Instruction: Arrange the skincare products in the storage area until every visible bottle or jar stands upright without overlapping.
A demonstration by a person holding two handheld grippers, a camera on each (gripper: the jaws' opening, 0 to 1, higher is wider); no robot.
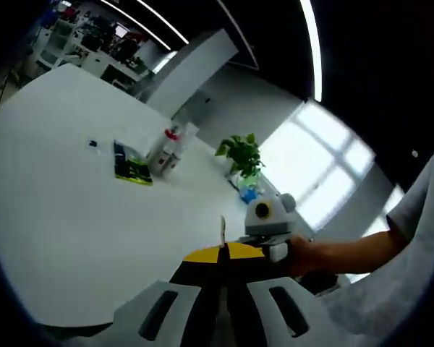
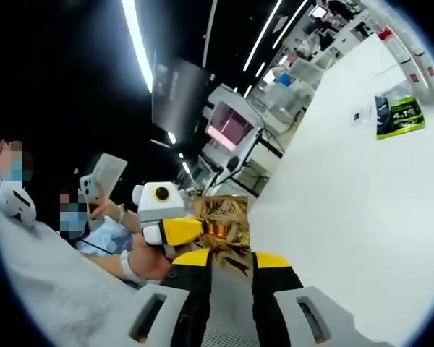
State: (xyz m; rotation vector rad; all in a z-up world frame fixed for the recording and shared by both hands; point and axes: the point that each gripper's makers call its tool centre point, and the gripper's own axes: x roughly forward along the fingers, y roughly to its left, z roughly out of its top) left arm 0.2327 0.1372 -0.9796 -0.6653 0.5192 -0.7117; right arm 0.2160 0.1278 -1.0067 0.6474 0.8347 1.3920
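The white table (image 1: 65,188) is seen spread wide, far from both grippers; on it, well apart from them, 2 or so pale skincare bottles (image 1: 170,150) are standing close together, one red-capped, beside a flat green-and-black packet (image 1: 132,165); a potted plant (image 1: 241,157) is seen further along the table. In the right gripper view, the same packet is seen lying flat toward the far end. A gold foil sachet (image 2: 223,223) is held up in the air, off the table, between both grippers: the right gripper (image 2: 230,269) has its jaws set apart with the sachet's lower edge between them, though whether they actually pinch it cannot be told; the left gripper (image 1: 221,253) has its jaws closed on the sachet, seen edge-on as a thin sliver. A tear or crumple is judged the main risk, should the grippers pull apart or twist; a drop is also possible if one releases early, since the thin foil offers little to grip; the sachet is unlikely to stand upright unaided.
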